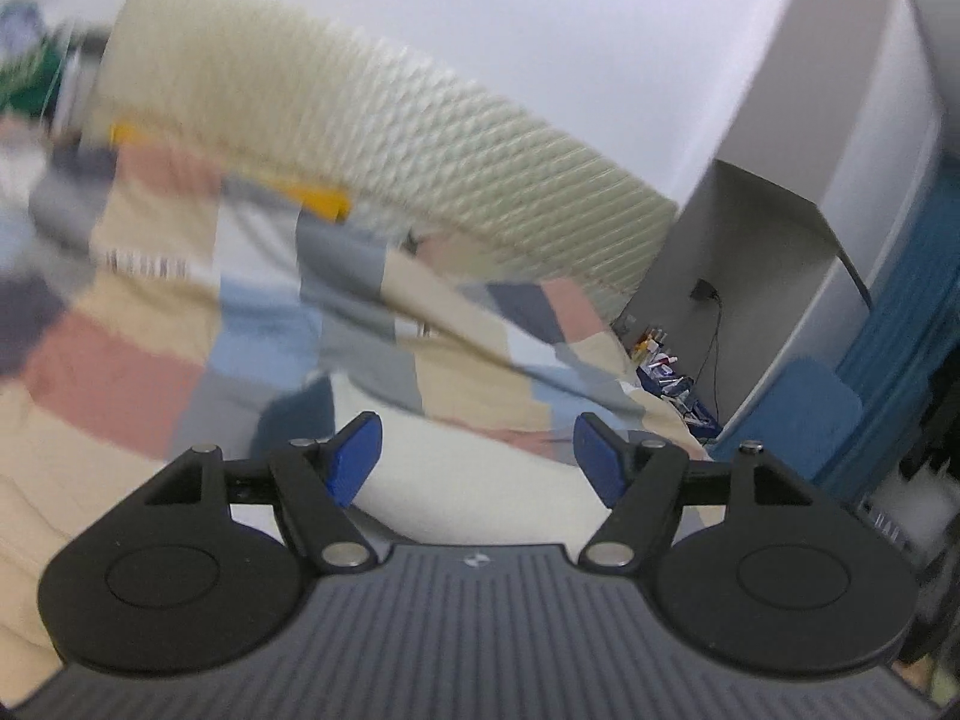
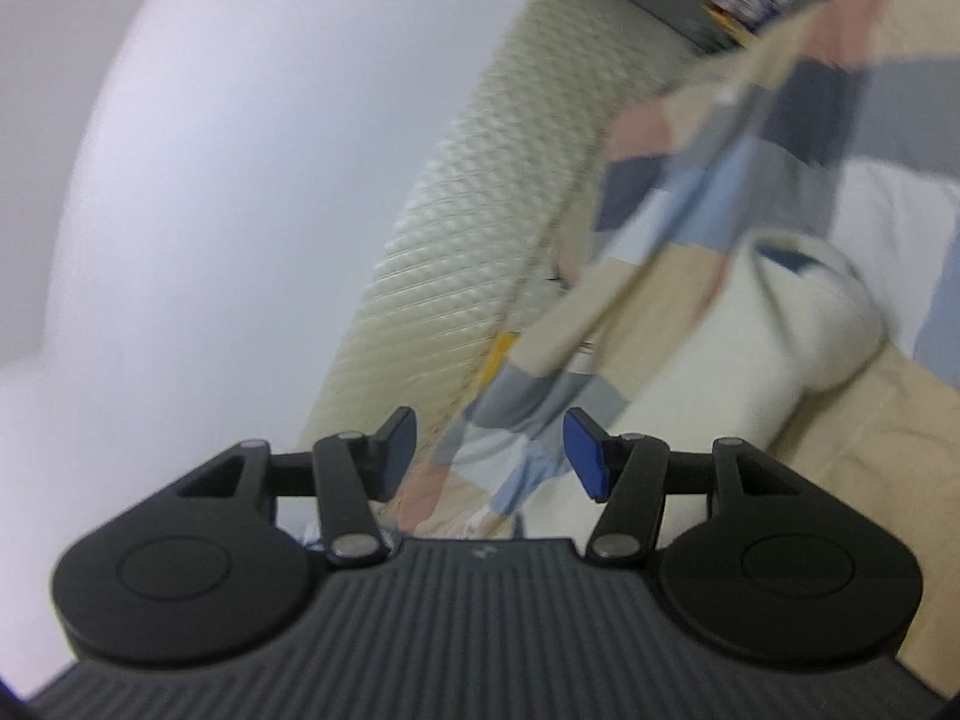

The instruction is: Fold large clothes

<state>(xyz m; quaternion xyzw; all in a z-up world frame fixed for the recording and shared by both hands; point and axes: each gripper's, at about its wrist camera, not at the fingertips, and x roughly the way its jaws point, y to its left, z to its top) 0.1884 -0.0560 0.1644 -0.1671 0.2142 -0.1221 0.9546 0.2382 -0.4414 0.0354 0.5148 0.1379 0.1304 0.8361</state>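
Both grippers are up off the bed now, and nothing is between either pair of fingers: the left gripper (image 1: 477, 459) stands wide apart, the right gripper (image 2: 492, 456) apart too, a little narrower. The white garment (image 1: 468, 480) lies below and ahead on the patchwork bedspread (image 1: 120, 372), a soft pale mound against the quilted headboard (image 1: 420, 138). It looks light, limp, prone to sag and bunch, not slippery or fragile. Best hold, I'd judge: pinch a hem or corner with each gripper, well apart, so it hangs flat. Motion blur hides seams and sleeves, so what kind of garment it is I can't say.
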